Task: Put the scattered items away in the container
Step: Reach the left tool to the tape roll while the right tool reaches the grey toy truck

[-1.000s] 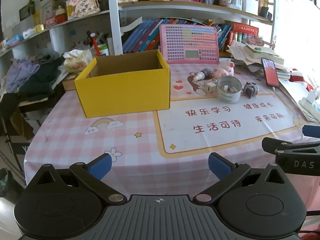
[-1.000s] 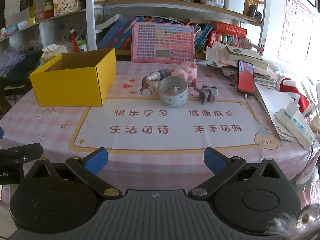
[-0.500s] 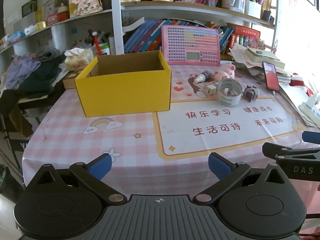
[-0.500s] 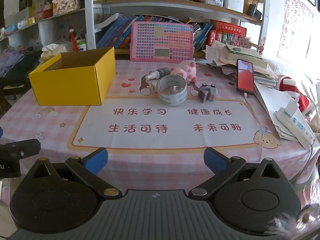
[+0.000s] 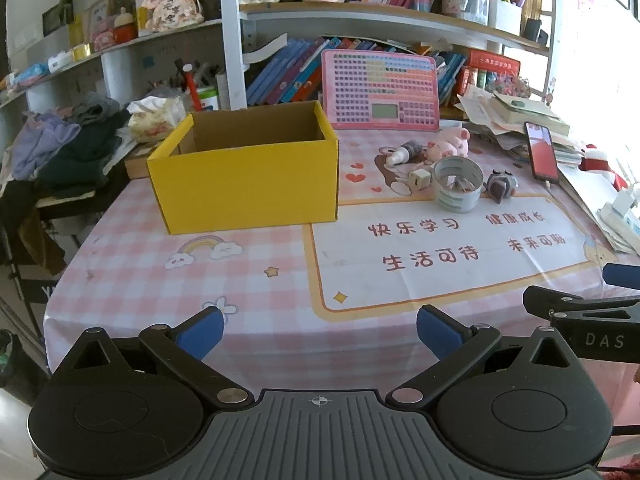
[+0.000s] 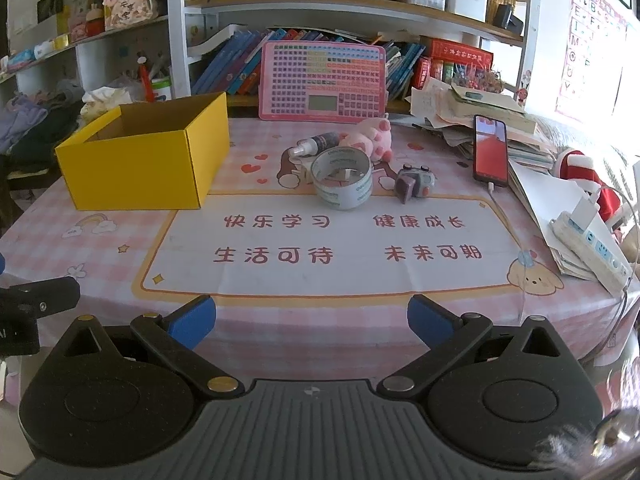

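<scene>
An open yellow cardboard box [image 5: 248, 172] [image 6: 140, 160] stands on the pink checked tablecloth at the left. To its right lie a roll of clear tape [image 5: 458, 189] [image 6: 342, 184], a small spray bottle [image 5: 404, 153] [image 6: 316, 145], a pink pig plush [image 5: 450, 141] [image 6: 370, 138], a small white cube [image 5: 420, 179] and a grey toy [image 5: 501, 186] [image 6: 414, 182]. My left gripper [image 5: 318, 330] is open and empty over the near table edge. My right gripper [image 6: 311, 318] is open and empty, also at the near edge, and shows in the left wrist view [image 5: 580, 312].
A pink keyboard toy [image 6: 323, 82] leans against the bookshelf behind the items. A red phone [image 6: 490, 150] on a cable, paper stacks and a white power strip [image 6: 588, 252] crowd the right side. Clothes [image 5: 64, 148] pile up at the left.
Both grippers have drawn back slightly from the table; the objects have not moved.
</scene>
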Tool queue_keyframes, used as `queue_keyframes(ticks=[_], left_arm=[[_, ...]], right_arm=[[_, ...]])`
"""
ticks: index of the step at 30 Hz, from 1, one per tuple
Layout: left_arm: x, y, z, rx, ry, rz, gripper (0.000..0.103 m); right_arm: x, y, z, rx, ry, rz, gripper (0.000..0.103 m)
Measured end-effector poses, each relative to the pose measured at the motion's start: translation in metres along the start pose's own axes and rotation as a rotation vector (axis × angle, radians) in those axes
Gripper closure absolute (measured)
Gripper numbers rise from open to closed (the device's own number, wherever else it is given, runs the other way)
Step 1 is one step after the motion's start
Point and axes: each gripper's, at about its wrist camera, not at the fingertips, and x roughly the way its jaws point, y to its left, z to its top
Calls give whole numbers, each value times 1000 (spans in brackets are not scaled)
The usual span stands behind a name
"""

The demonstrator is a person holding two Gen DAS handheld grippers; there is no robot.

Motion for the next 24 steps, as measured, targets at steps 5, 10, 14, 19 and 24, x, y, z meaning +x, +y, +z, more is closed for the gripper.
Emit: queue_keyframes(ticks=[5,10,14,19,24], left_arm=[[3,-4,1,3,8,1,0],[8,-8,4,11,13,-3,0],[13,-11,8,18,13,-14,0],[24,-16,13,25,25,-41,0],[38,-23,20,34,35,-77,0]], right_arm=[[3,-5,-1,5,6,3,0],[6,-8,0,5,8,1,1],[12,-13,3,11,13,-8,2],[22,-19,8,20,28,-27,2],[32,-27,13,29,41,-49,5]])
